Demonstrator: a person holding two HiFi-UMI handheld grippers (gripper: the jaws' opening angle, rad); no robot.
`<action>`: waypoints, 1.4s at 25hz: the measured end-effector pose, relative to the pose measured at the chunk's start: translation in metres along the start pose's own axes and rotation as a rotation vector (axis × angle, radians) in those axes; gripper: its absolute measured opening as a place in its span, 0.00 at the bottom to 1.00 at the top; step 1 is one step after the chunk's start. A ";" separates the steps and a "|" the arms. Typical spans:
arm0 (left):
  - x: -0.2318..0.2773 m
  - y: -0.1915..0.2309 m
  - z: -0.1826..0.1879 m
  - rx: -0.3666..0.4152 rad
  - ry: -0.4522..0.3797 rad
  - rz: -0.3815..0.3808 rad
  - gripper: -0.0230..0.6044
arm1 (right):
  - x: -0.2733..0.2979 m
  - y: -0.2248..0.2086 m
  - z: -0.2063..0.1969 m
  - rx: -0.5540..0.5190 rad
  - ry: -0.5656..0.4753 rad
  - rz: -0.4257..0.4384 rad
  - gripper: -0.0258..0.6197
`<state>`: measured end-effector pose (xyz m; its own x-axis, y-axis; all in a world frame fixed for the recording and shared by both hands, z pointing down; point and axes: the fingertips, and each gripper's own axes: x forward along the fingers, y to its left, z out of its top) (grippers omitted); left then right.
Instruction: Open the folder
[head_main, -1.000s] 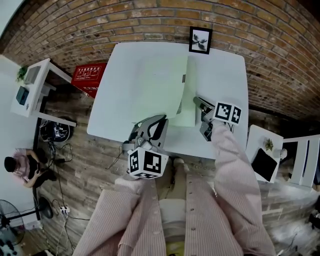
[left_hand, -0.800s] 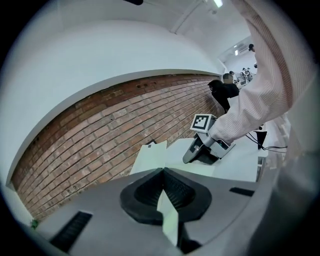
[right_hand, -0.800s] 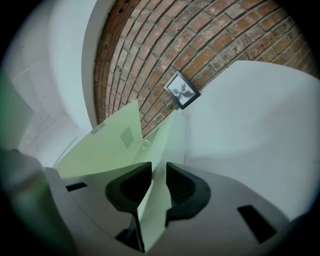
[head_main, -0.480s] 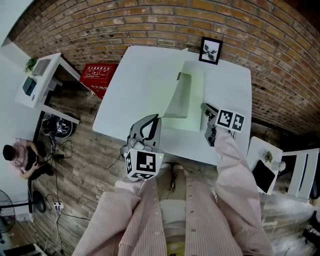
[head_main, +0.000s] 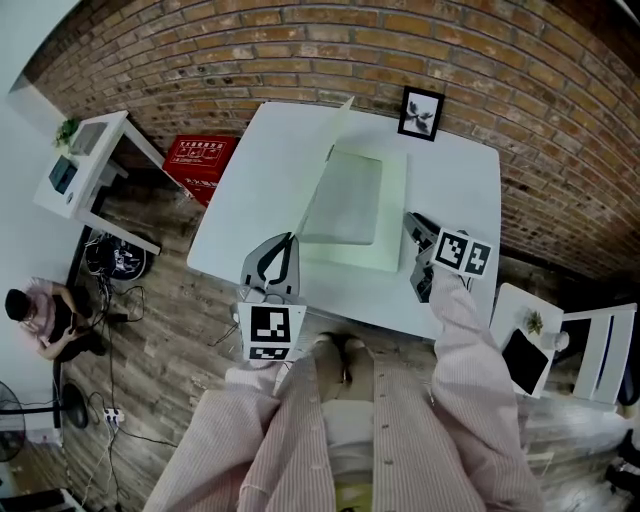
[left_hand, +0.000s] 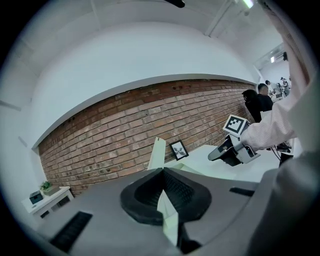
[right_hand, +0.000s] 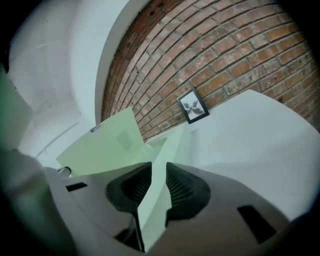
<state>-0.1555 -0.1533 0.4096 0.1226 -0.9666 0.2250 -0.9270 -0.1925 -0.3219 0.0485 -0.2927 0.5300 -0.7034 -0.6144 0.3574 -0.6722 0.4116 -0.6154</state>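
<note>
Gripping, left tongs (head_main: 288, 240): clenched on the near corner of the cover (head_main: 340, 200) of the folder (head_main: 365, 255). In the left gripper view a thin pale green sheet runs between the closed pads, and the pinched part is hidden.
Right tongs (head_main: 413, 222): clenched on the near right edge of the lower leaf (head_main: 392, 215). The right gripper view shows the green sheet passing between the pads.
Folder position: on the white table (head_main: 455, 190), about the middle, reaching towards the far edge.
Cover: raised off the lower leaf and tilted. Its far corner overlaps the far table edge in the head view. A small square patch shows on it in the right gripper view, and no detail on the patch can be made out.
Contents: cannot be made out.
Framed picture (head_main: 421, 112): stands at the far edge of the table against the brick wall (head_main: 300, 50), apart from the folder.
Near table edge: partly covered by the person's striped sleeves (head_main: 465, 350).
Red box (head_main: 198, 160): on the floor left of the table, print too small to read.
</note>
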 end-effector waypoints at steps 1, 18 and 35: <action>-0.001 0.004 -0.001 -0.014 -0.001 0.011 0.03 | 0.000 0.003 0.001 -0.007 -0.001 0.006 0.19; -0.017 0.088 -0.036 -0.244 0.002 0.105 0.03 | 0.028 0.090 -0.004 -0.190 -0.024 0.062 0.18; -0.021 0.166 -0.097 -0.561 0.025 0.118 0.03 | 0.060 0.141 -0.030 -0.185 -0.062 0.046 0.17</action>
<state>-0.3466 -0.1488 0.4411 0.0043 -0.9705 0.2411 -0.9810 0.0427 0.1894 -0.0957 -0.2511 0.4855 -0.7225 -0.6301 0.2843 -0.6748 0.5533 -0.4884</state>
